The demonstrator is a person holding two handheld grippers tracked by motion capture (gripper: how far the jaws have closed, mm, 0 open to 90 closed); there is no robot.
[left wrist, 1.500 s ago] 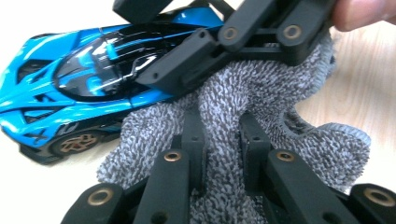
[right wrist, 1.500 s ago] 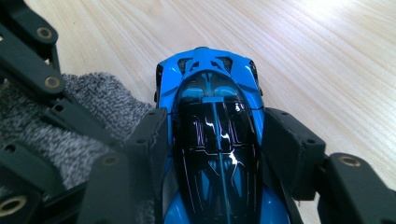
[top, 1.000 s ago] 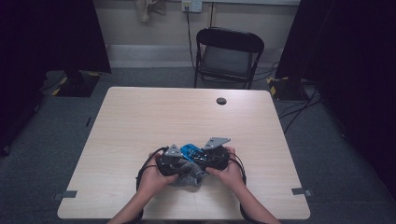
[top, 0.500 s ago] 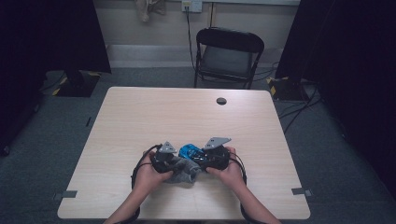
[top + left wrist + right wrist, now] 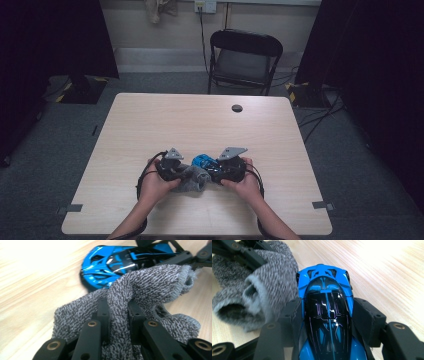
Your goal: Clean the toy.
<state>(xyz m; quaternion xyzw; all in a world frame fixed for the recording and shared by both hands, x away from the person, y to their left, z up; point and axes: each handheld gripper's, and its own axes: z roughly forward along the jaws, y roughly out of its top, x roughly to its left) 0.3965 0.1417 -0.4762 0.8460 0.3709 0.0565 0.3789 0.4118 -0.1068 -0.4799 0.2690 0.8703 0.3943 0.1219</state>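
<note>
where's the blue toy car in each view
High view: blue toy car sits at table centre-front, between the two grippers.
Left gripper view: top centre, beyond the grey sock pinched in the jaws.
Right gripper view: centre, gripped between the black jaws, nose pointing away.
Shared landmark: the grey sock beside the car.

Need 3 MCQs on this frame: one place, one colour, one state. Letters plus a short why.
1. Where does the toy car sit?
A. between the right gripper's jaws
B. on the chair
C. at the table's far edge

2. What colour is the toy car?
A. red
B. blue and black
C. yellow

3. What state is the left gripper in?
A. open over bare table
B. shut on the grey sock
C. shut on the car

Key: 1 A, the jaws flank the car's sides in the right gripper view. 2 B, blue body with a black roof. 3 B, sock fabric is pinched between its jaws.
</note>
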